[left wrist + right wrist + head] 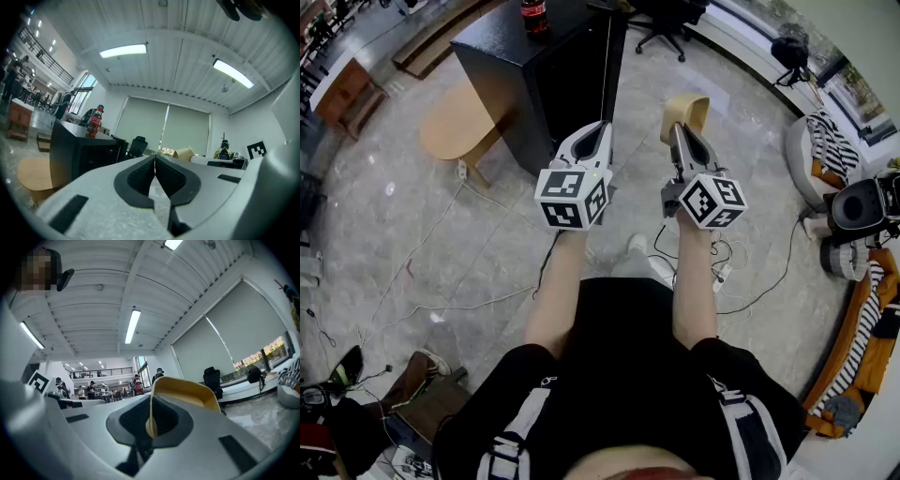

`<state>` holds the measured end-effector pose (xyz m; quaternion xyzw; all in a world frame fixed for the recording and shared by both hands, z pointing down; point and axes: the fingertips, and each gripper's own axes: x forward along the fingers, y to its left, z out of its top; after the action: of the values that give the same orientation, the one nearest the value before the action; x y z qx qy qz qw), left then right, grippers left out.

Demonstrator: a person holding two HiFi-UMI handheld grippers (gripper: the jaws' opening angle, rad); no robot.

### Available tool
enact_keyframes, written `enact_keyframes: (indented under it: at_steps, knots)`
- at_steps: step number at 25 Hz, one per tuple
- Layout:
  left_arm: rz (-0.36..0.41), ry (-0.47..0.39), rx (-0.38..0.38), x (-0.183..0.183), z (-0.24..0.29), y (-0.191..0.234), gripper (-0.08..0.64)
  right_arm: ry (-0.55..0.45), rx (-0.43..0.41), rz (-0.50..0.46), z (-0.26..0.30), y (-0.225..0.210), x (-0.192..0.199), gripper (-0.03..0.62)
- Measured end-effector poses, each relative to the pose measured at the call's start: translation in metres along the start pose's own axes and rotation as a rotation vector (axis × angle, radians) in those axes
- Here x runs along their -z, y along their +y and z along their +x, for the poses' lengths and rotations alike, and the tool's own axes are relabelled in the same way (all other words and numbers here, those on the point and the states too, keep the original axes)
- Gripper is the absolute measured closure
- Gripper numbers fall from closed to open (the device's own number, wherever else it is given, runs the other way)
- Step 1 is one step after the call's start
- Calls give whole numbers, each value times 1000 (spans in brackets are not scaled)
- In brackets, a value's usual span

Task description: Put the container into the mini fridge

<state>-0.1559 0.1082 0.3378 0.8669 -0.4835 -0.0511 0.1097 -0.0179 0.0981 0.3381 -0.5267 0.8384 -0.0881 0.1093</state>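
- Your right gripper [677,128] [151,414] has its jaws nearly together, pinching the thin wall of the container [687,111] [186,393] between the pads.
- The container is a tan, open-topped, thin-walled piece. One side of its rim sits between the jaws, and the rest stands out past the fingertips, held in the air above the floor [741,122].
- Your left gripper [603,128] [154,169] is closed, pad against pad, with nothing between the jaws. It is held level with the right one, just beside it but not touching.
- From the left gripper view, the container [184,152] shows just to the right of the closed jaws.
- Each gripper carries a marker cube [573,197] near your hand, and both of your forearms reach forward from your black top.
- The mini fridge [539,80] [77,154] is a black box standing on the floor ahead of the left gripper and well apart from the container.
- A cola bottle [533,14] [94,123] with a red label stands upright on the fridge's top, toward its far side.
- A low round wooden table [457,120] [33,171] sits just beside the fridge's left side.
- A black office chair [663,21] [137,145] stands beyond the fridge.
- Loose cables [441,234] trail over the pale stone floor to your left and around your feet.
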Motion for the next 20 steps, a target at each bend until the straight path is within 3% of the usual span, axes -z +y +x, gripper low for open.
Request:
enact_keyframes:
  at_steps: [12,20]
  knots:
    - [-19,-5,-5,4,27,10,549,6,17,-5,21,-23,-3,574]
    - [-27,9,-62,12,95,46,549,0,-25,33,87,-66,1,574]
